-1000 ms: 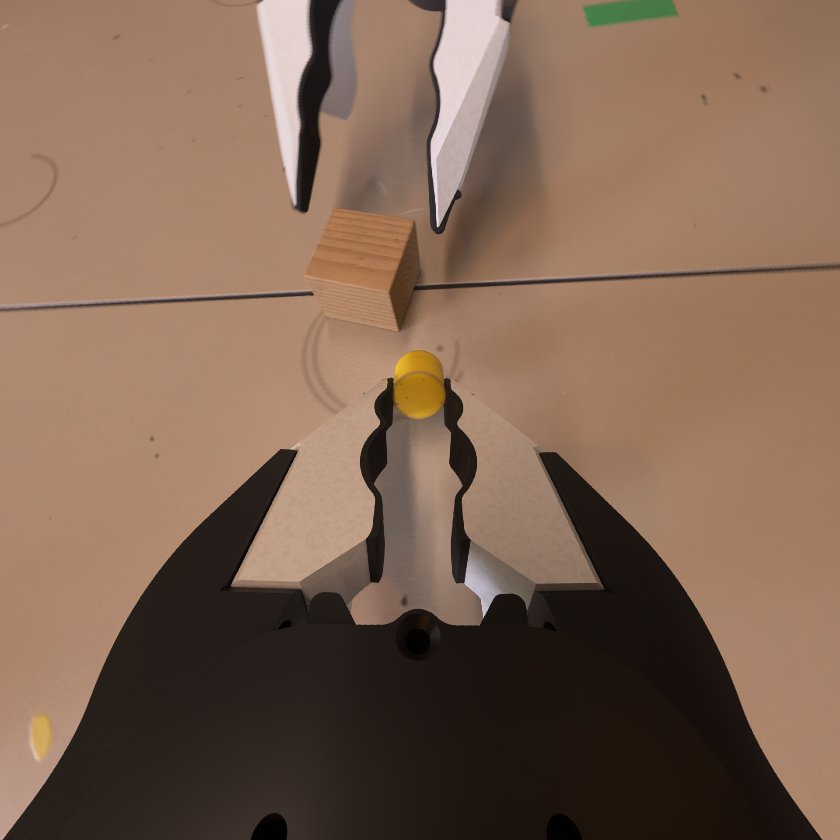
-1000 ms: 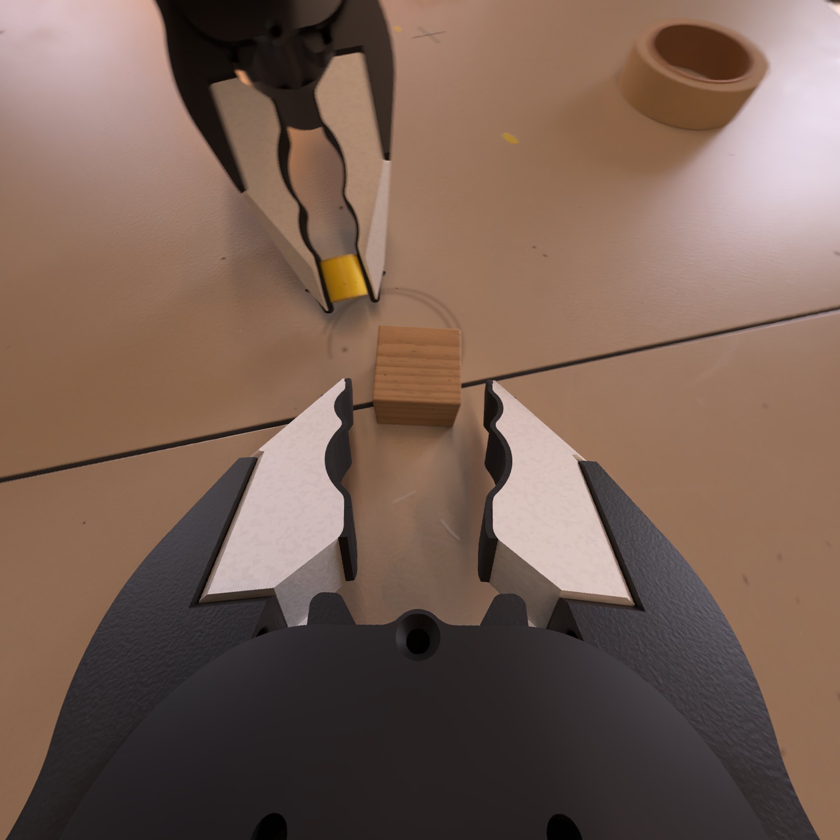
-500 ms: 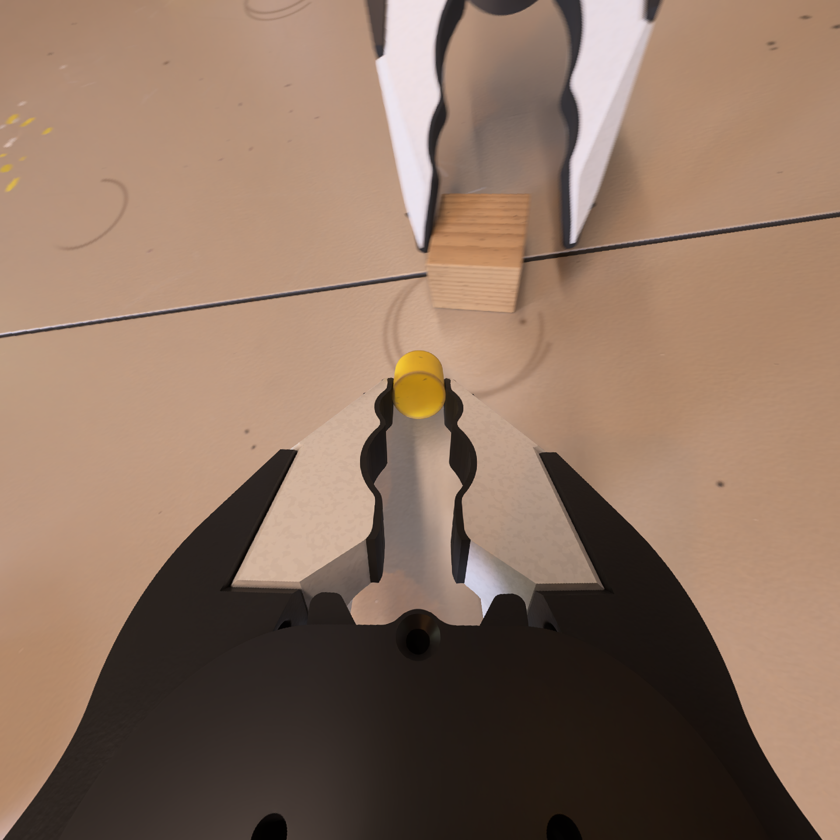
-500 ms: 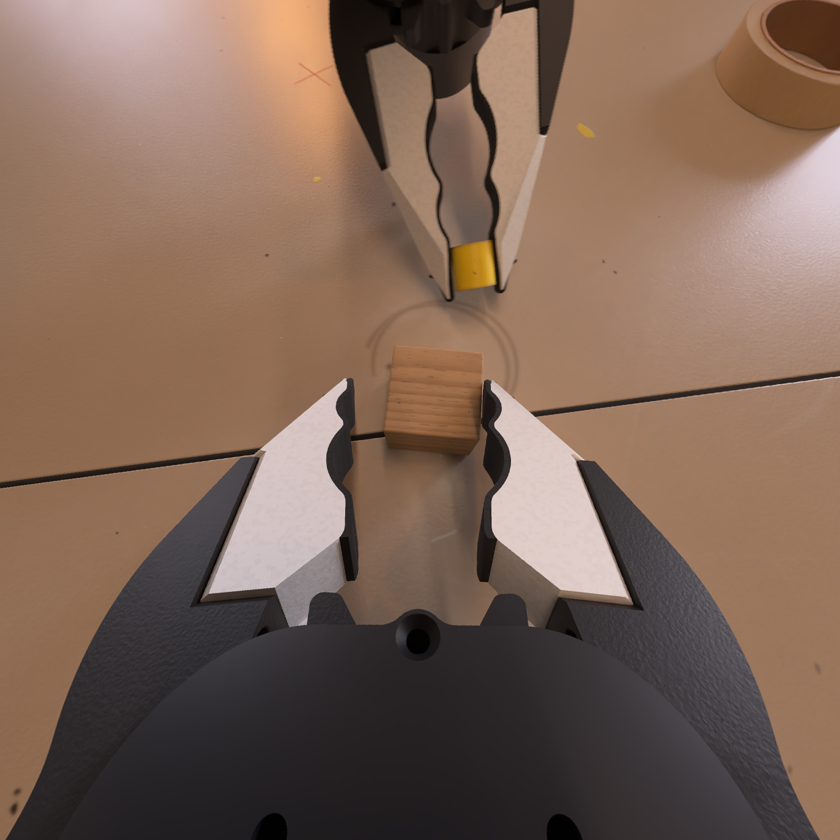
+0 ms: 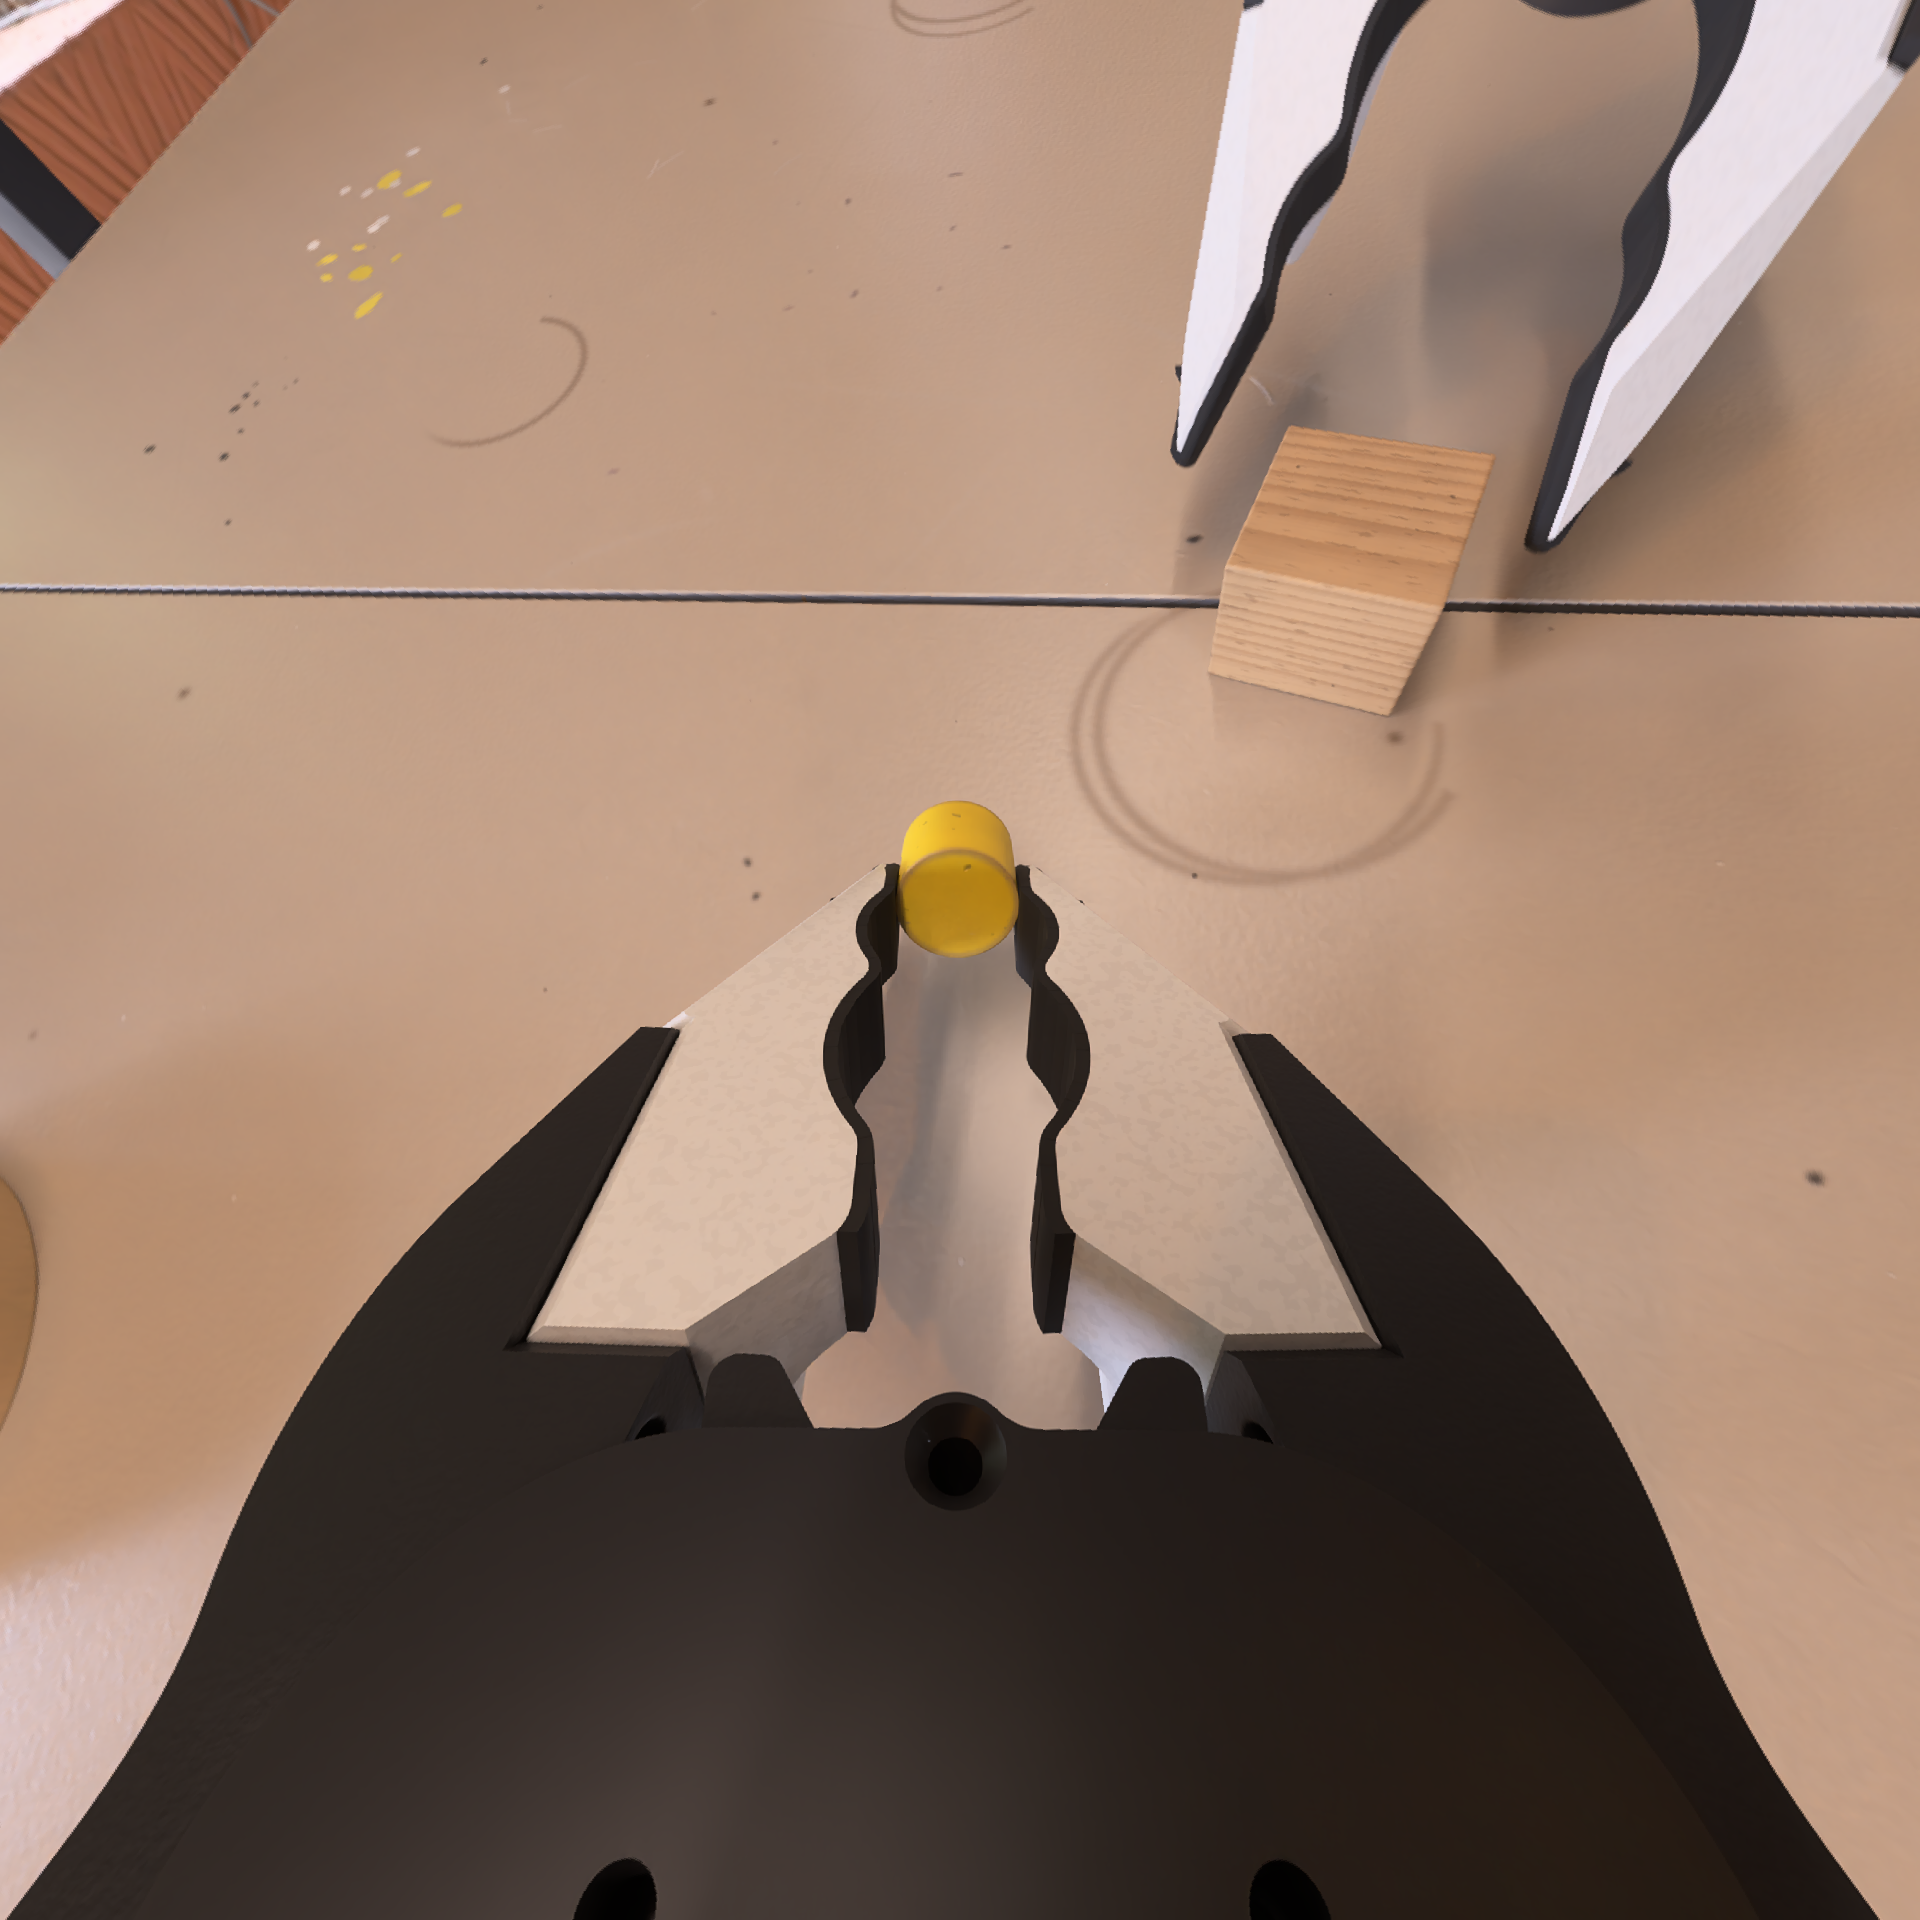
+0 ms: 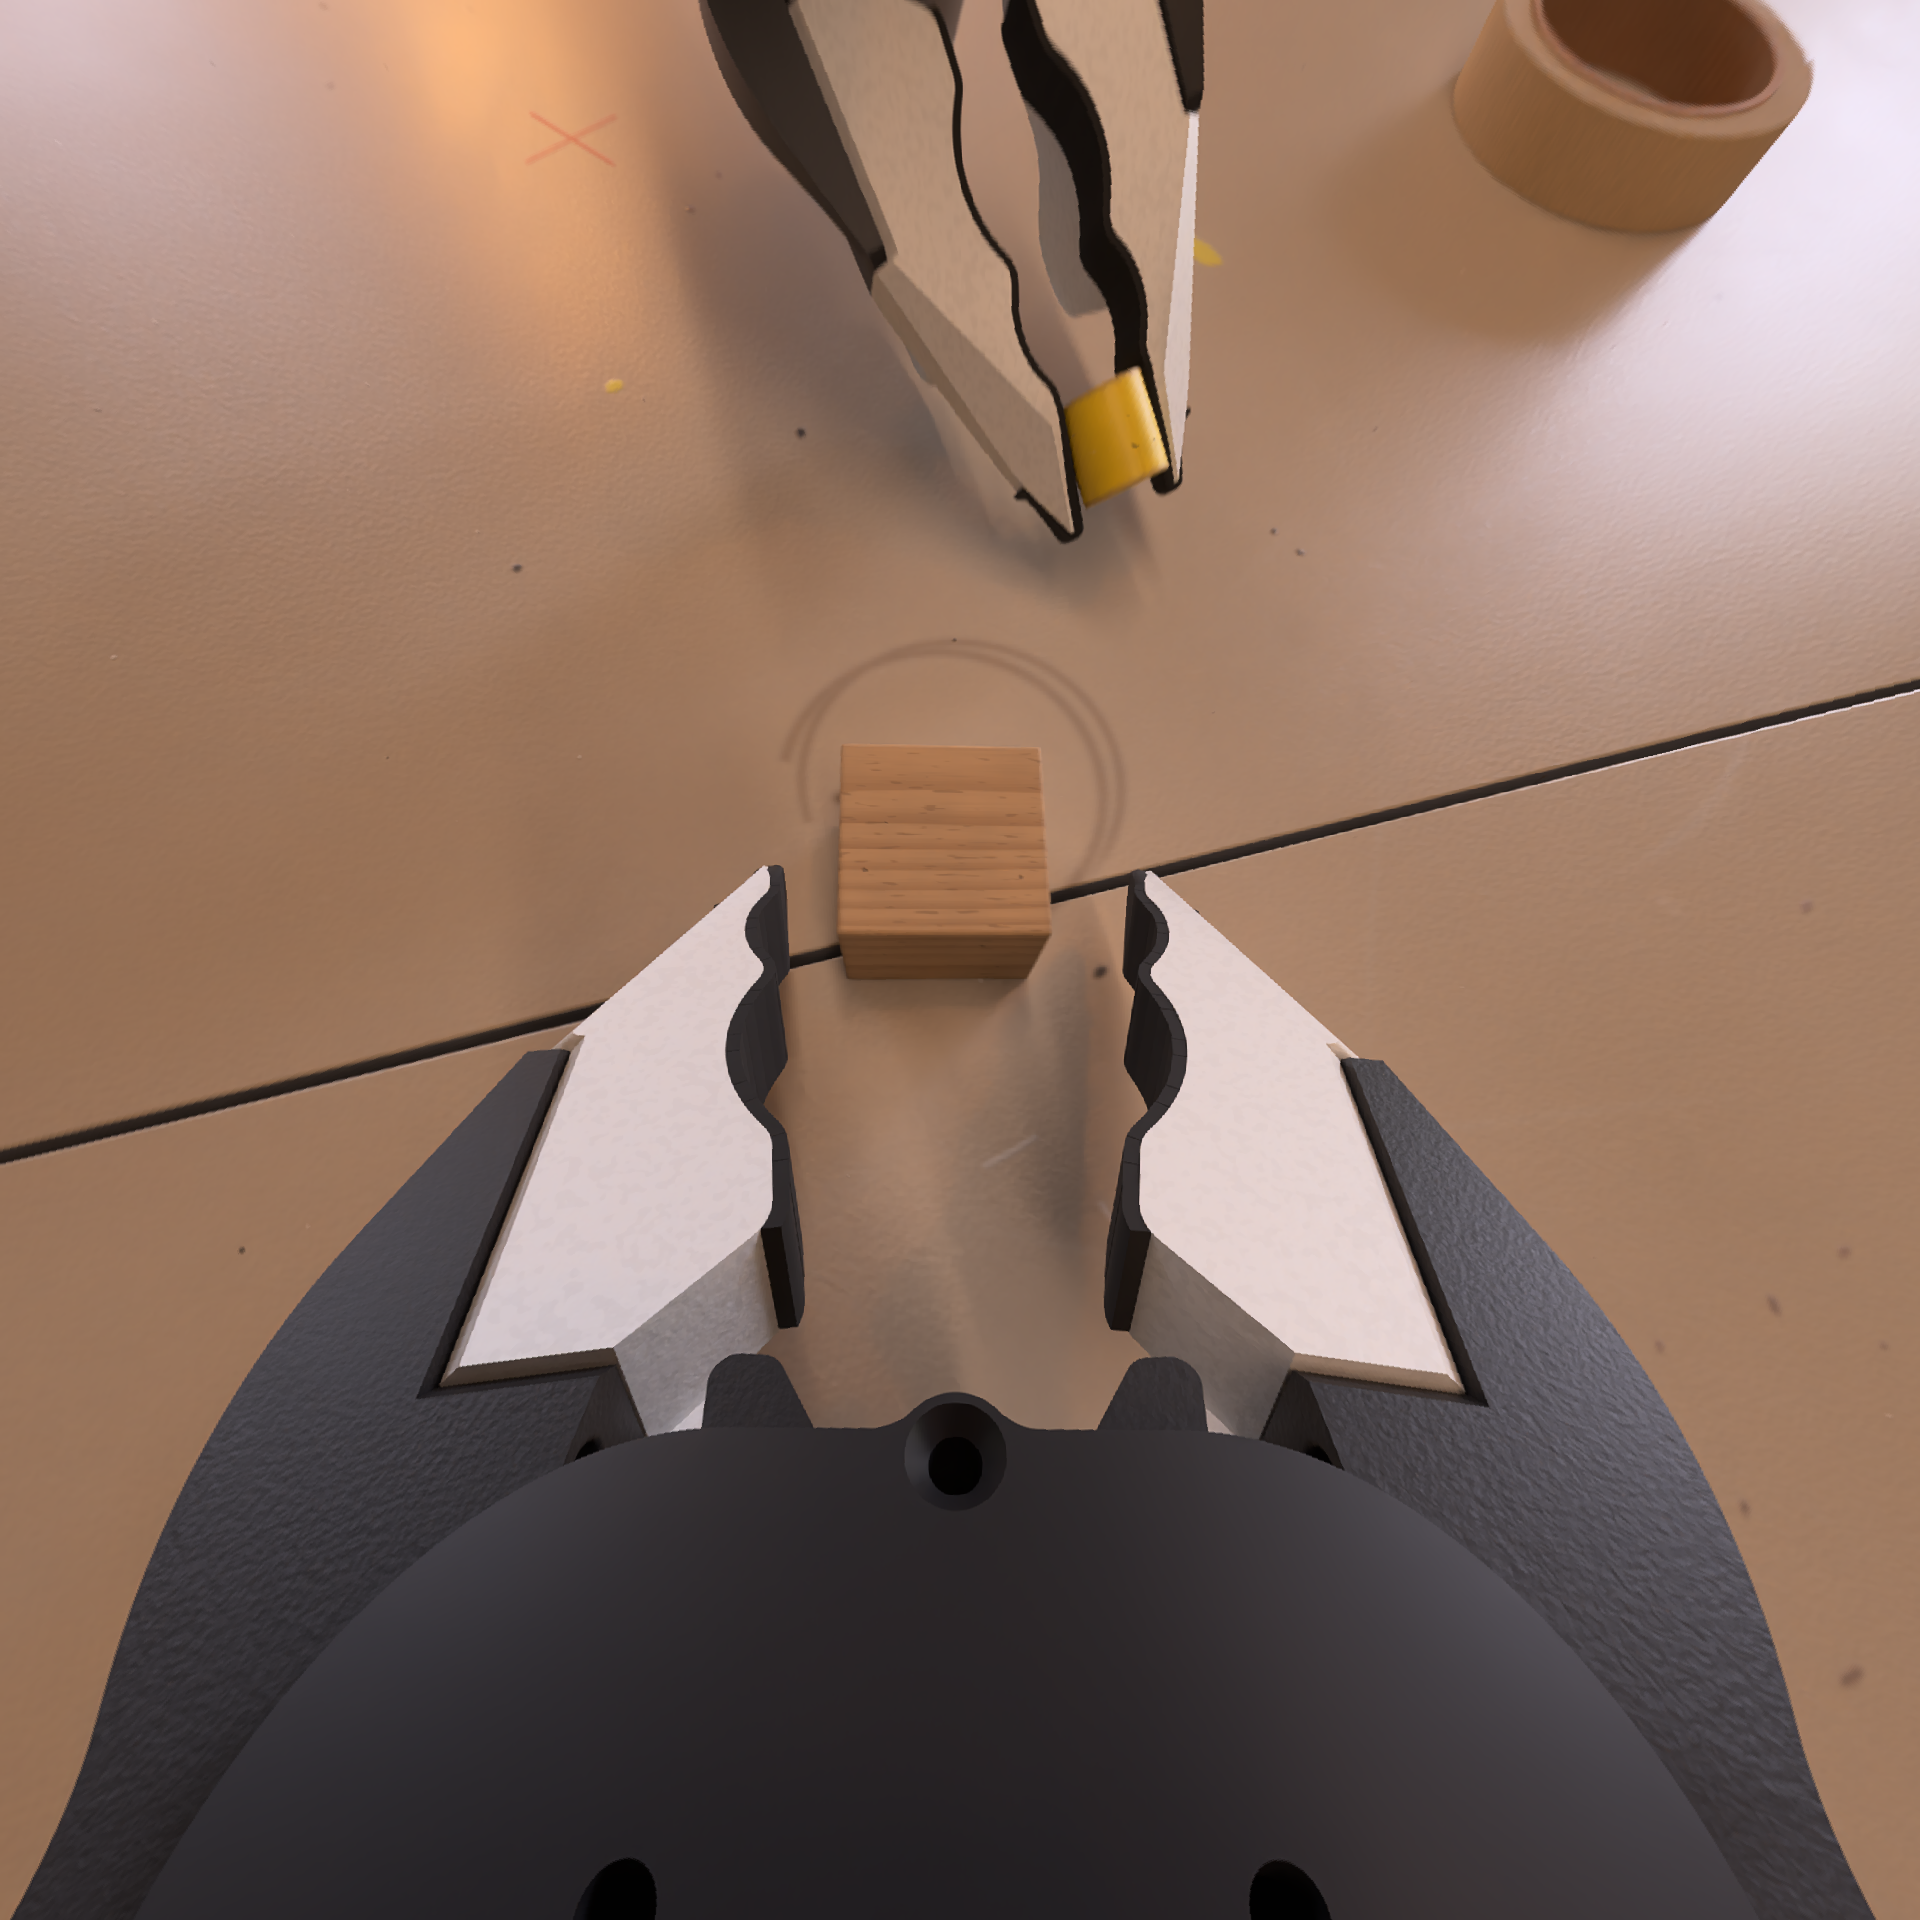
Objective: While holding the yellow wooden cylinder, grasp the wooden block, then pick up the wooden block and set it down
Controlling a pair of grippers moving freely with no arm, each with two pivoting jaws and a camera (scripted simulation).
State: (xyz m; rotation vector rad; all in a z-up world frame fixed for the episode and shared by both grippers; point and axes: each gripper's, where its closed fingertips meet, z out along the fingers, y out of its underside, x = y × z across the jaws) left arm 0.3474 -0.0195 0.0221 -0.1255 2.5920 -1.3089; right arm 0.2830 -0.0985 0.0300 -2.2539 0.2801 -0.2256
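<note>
The yellow cylinder (image 5: 956, 881) is gripped at the tips of the left gripper (image 5: 956, 883) — its jaws closed on it, above the desk (image 5: 623, 727). The block (image 6: 940, 860) is seen lying on the desk seam, just ahead of the right gripper (image 6: 954, 883), whose jaws are spread wide — not touching it. A tape roll (image 6: 1631, 104) is seen well apart.

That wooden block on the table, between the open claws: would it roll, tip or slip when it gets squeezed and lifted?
The wooden block probably won't roll: its faces look flat and it sits square on the table. It looks stiff, so the open right gripper shouldn't crush it. Its squat shape suggests little tipping, and its parallel sides should suit the fingers; a slip still seems possible if gripped only near an edge.
</note>
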